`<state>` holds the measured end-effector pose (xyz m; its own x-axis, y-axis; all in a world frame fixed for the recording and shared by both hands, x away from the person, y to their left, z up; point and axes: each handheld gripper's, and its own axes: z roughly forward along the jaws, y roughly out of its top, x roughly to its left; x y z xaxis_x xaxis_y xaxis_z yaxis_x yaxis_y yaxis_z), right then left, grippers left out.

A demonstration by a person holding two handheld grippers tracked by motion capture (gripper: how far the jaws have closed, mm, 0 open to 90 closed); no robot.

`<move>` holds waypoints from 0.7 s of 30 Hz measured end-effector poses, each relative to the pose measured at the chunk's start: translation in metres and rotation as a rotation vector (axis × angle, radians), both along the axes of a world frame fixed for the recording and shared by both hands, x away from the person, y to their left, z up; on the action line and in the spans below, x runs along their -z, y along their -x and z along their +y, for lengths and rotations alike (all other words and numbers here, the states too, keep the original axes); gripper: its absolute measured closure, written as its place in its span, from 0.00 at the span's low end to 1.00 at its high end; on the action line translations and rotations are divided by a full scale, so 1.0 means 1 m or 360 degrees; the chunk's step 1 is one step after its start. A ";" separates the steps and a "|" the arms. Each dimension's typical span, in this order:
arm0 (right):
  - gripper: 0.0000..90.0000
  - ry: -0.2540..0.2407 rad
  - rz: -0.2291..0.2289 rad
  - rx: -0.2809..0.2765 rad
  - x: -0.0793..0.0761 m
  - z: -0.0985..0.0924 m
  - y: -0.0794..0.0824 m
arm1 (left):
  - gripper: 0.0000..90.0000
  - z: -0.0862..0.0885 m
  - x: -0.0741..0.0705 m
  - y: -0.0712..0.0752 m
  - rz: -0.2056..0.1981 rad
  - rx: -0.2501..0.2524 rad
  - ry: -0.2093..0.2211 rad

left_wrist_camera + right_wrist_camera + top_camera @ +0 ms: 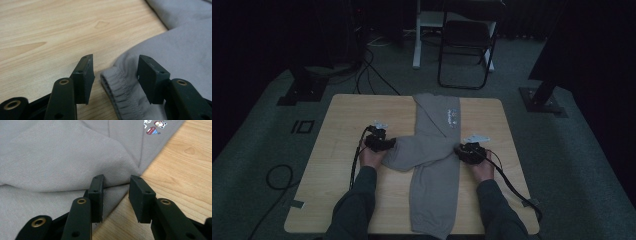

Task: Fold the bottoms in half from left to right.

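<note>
Cuff (pixel 113 86) lying free between parted left gripper (pixel 115 75) jaws, right gripper (pixel 116 195) jaws likewise apart at fold edge: smooth sleeve (pixel 422 152) flat across sweatshirt (pixel 437 200) before regripping.

Grey sweatshirt (pixel 434 150) on wooden table (pixel 342 130), left gripper (pixel 379 141), right gripper (pixel 468 151) at its sides

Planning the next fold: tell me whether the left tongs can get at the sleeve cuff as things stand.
Probably yes. The left tongs stand open with the ribbed sleeve cuff lying flat on the table between the jaws, pads not pressing it. Nothing lies across the cuff.
</note>
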<state>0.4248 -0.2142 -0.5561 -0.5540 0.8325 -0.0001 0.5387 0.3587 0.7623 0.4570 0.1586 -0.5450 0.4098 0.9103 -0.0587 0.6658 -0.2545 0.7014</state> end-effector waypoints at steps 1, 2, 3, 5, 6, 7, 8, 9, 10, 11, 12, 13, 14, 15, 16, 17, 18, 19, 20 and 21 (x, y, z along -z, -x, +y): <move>0.72 0.0000 0.0000 0.0000 0.000 0.000 0.000 | 0.52 0.000 0.000 0.000 0.0000 0.0000 0.0000; 0.72 0.0001 -0.0001 0.0000 0.000 0.000 0.000 | 0.51 0.000 0.002 -0.001 0.0009 0.0001 -0.0013; 0.72 0.0001 -0.0001 0.0001 0.000 0.000 0.000 | 0.50 0.000 0.002 -0.001 0.0009 0.0001 -0.0013; 0.72 0.0001 -0.0002 0.0001 0.000 0.000 0.000 | 0.51 -0.001 0.002 -0.001 0.0011 0.0006 -0.0004; 0.72 0.0001 -0.0001 0.0001 0.000 0.000 0.000 | 0.52 -0.003 0.002 0.000 0.0014 0.0013 -0.0001; 0.72 0.0001 -0.0001 0.0001 0.000 0.000 0.000 | 0.52 -0.005 0.002 0.001 0.0013 0.0029 -0.0018; 0.72 0.0001 -0.0001 0.0004 0.000 0.000 0.000 | 0.59 -0.007 0.001 0.002 0.0008 0.0044 -0.0056; 0.71 0.0001 0.0000 0.0006 0.000 0.000 0.000 | 0.66 -0.007 0.001 0.002 0.0008 0.0044 -0.0056; 0.71 0.0001 0.0000 0.0006 0.000 0.000 0.000 | 0.71 -0.008 0.001 0.003 0.0009 0.0058 -0.0046; 0.70 0.0002 0.0000 0.0011 0.000 0.000 0.000 | 0.71 -0.009 0.001 0.004 0.0011 0.0076 -0.0043; 0.67 0.0002 -0.0001 0.0033 0.000 0.001 0.001 | 0.81 -0.010 0.001 0.005 0.0009 0.0090 -0.0033; 0.67 0.0002 -0.0001 0.0033 0.000 0.001 0.001 | 0.81 -0.011 0.001 0.005 0.0008 0.0099 -0.0024; 0.67 0.0002 -0.0001 0.0033 0.000 0.001 0.001 | 0.84 -0.011 0.001 0.005 0.0008 0.0099 -0.0024; 0.64 0.0005 0.0000 0.0041 0.000 0.001 0.003 | 0.92 -0.012 0.000 0.008 -0.0017 0.0113 0.0014; 0.64 0.0005 0.0000 0.0041 0.000 0.001 0.003 | 0.92 -0.012 0.000 0.008 -0.0017 0.0113 0.0014; 0.62 0.0003 0.0004 0.0042 0.000 0.000 0.003 | 0.92 -0.013 -0.001 0.009 -0.0016 0.0121 0.0030; 0.59 -0.0001 0.0010 0.0037 0.000 0.000 0.004 | 0.93 -0.014 -0.003 0.010 -0.0025 0.0133 0.0038; 0.53 -0.0005 0.0017 0.0010 0.000 -0.002 0.007 | 0.93 -0.015 -0.005 0.012 -0.0037 0.0158 0.0049; 0.52 -0.0010 0.0022 -0.0004 0.000 -0.003 0.008 | 0.93 -0.016 -0.007 0.013 -0.0043 0.0168 0.0070; 0.52 -0.0011 0.0023 -0.0025 0.000 -0.004 0.011 | 0.93 -0.017 -0.010 0.015 -0.0054 0.0186 0.0087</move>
<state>0.4140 -0.2182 -0.5564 -0.5669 0.8237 0.0136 0.5438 0.3618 0.7572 0.4418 0.1412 -0.5352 0.5156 0.8519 -0.0911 0.6095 -0.2900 0.7378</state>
